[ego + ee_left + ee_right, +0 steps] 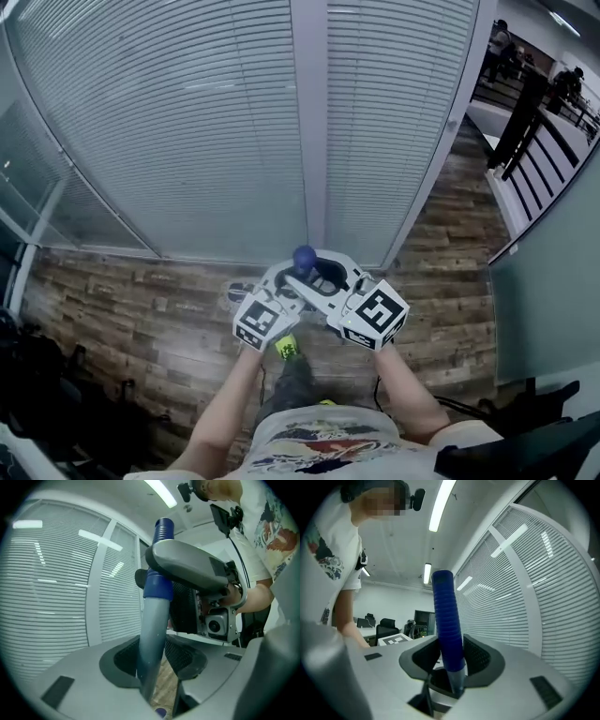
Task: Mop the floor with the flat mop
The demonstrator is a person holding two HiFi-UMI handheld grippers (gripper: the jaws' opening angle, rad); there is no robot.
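Note:
The flat mop's handle (304, 257) stands upright in front of me, its blue ribbed top showing between both grippers in the head view. My left gripper (286, 283) is shut on the grey-blue pole (152, 634), which runs between its dark pads (124, 660). Just above it my right gripper (328, 281) is shut on the blue ribbed grip (446, 620); in the left gripper view it shows as a grey body (187, 566) over the pole. Both point roughly level at the blinds. The mop's head is hidden below the grippers and my arms.
A glass wall with white blinds (187, 141) stands close ahead, a wood-plank floor (122, 319) at its foot. A black railing (539, 141) and a grey partition (553, 281) lie to the right. Dark chairs and bags (37, 375) sit at the left; office desks (389, 630) lie behind.

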